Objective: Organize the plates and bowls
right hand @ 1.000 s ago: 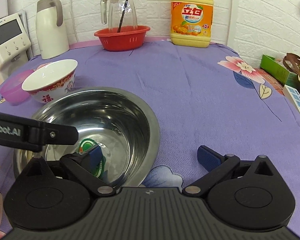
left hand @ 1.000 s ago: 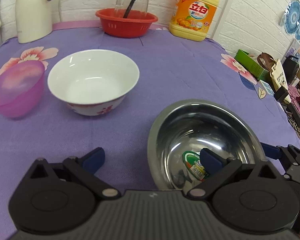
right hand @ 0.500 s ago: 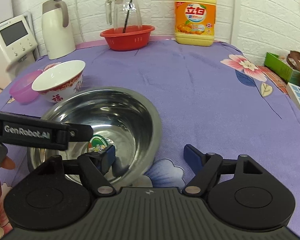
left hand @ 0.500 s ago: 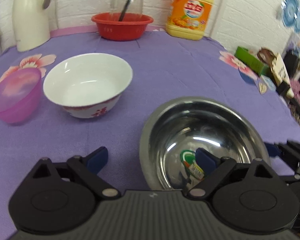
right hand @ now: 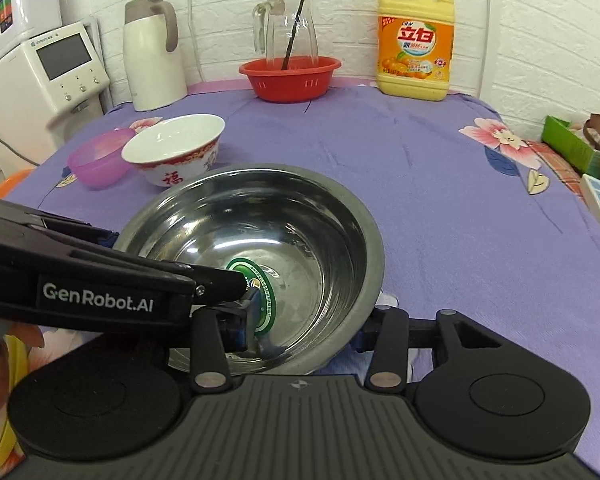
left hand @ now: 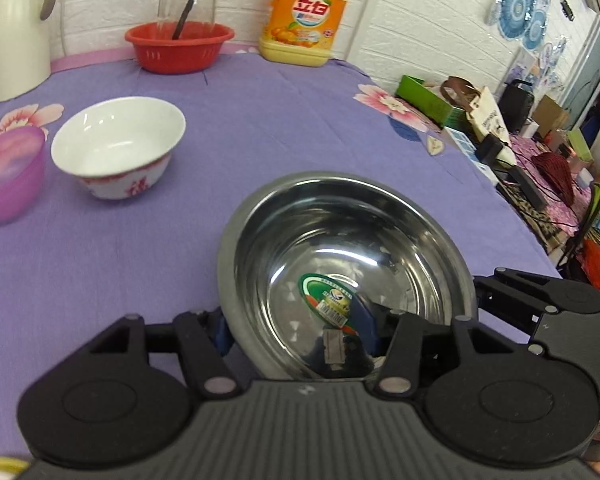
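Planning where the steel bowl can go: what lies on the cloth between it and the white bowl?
Only bare purple cloth between steel bowl and white bowl, clearest in the left wrist view.

The steel bowl (right hand: 260, 240) sits nearest; behind-left stands the porcelain bowl (right hand: 174, 148) (plastic bowl (right hand: 98, 158) touching its left), basket (right hand: 289, 78) far back.
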Action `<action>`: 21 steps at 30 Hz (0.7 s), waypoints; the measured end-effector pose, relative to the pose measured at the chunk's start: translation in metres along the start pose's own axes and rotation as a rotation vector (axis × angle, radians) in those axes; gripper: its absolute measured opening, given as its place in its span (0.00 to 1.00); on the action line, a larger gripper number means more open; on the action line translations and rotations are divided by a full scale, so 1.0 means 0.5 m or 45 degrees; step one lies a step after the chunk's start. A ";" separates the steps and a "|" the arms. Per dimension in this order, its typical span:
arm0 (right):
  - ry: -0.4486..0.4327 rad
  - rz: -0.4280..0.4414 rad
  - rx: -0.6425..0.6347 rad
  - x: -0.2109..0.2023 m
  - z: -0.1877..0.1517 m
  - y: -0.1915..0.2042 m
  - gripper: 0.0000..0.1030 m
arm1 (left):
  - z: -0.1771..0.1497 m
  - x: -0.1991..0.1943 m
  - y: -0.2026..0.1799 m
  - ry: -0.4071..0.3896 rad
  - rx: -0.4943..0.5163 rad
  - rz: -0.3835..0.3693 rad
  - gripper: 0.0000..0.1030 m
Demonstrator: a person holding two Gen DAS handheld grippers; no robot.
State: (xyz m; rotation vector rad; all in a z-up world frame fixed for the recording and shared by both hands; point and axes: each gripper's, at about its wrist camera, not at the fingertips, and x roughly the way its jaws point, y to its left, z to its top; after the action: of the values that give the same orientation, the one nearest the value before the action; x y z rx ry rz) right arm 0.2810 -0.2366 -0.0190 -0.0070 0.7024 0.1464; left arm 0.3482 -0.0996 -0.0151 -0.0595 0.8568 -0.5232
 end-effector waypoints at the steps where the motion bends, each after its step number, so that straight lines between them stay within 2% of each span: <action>1: -0.002 -0.004 0.000 -0.014 -0.008 0.004 0.76 | -0.011 -0.012 -0.006 0.000 0.005 -0.012 0.51; 10: 0.014 0.011 0.028 -0.106 -0.102 0.031 0.77 | -0.114 -0.075 -0.041 0.059 0.046 -0.074 0.51; 21: 0.035 0.055 0.057 -0.126 -0.142 0.052 0.77 | -0.150 -0.095 -0.041 0.075 0.068 -0.070 0.51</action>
State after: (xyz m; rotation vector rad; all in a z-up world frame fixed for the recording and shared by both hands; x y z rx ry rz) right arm 0.1844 -0.2230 -0.0316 0.0488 0.7331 0.1721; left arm 0.2593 -0.0838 -0.0258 -0.0187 0.9000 -0.6015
